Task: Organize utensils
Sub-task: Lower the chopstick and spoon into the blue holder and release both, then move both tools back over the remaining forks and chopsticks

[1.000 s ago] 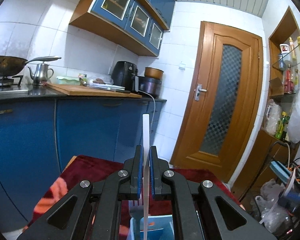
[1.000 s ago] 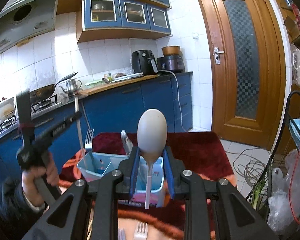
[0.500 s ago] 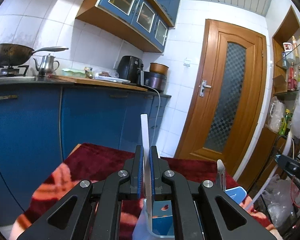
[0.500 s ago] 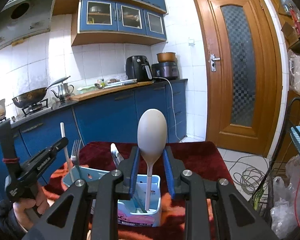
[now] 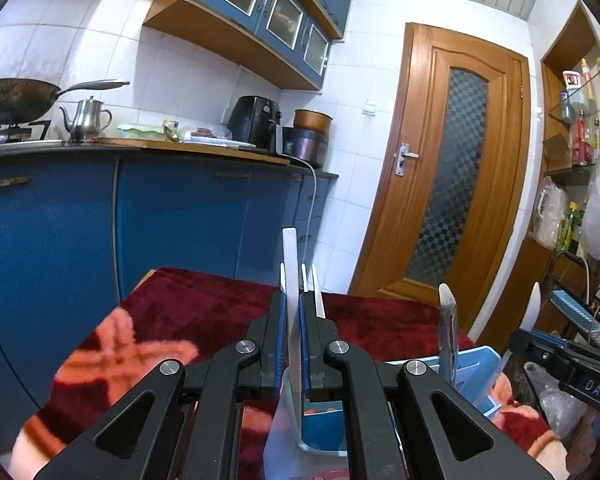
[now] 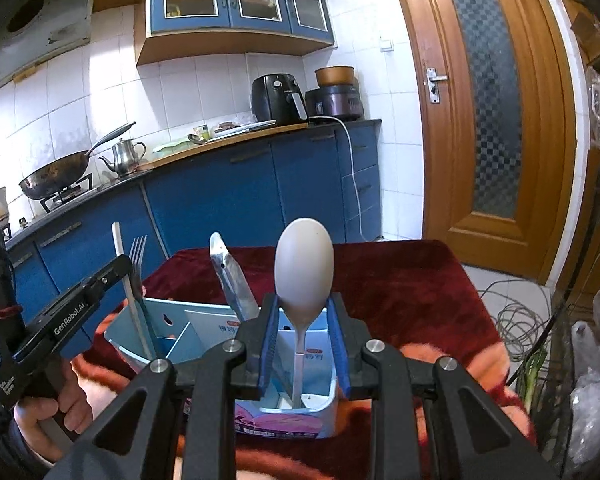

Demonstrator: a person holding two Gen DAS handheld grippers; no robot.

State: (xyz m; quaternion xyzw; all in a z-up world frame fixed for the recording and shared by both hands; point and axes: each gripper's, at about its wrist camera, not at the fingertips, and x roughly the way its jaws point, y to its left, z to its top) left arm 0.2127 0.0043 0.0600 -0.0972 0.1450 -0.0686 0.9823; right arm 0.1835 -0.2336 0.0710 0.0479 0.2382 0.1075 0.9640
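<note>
Blue-cupboard kitchen; red cloth (image 6: 400, 280) under divided holder box (image 6: 172, 320). Left gripper (image 5: 292, 344) pinches white stick (image 5: 290, 264); right gripper (image 6: 303, 336) clamps spoon (image 6: 304, 268), handle in compartment. Insertion step. Next, probably: lower both, release.

spoon (image 6: 303, 268) handle tip: hidden inside organizer (image 6: 320, 396) | carton print: too small to read

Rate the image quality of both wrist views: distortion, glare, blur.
Left wrist view: strong fisheye bend on the door and counter, dark vignette corners, window glare on the wall tiles, the blue organizer soft so close to the lens. Right wrist view: same bowing, bright patch on the tiles, the spoon sharp, the red cloth slightly soft.
</note>
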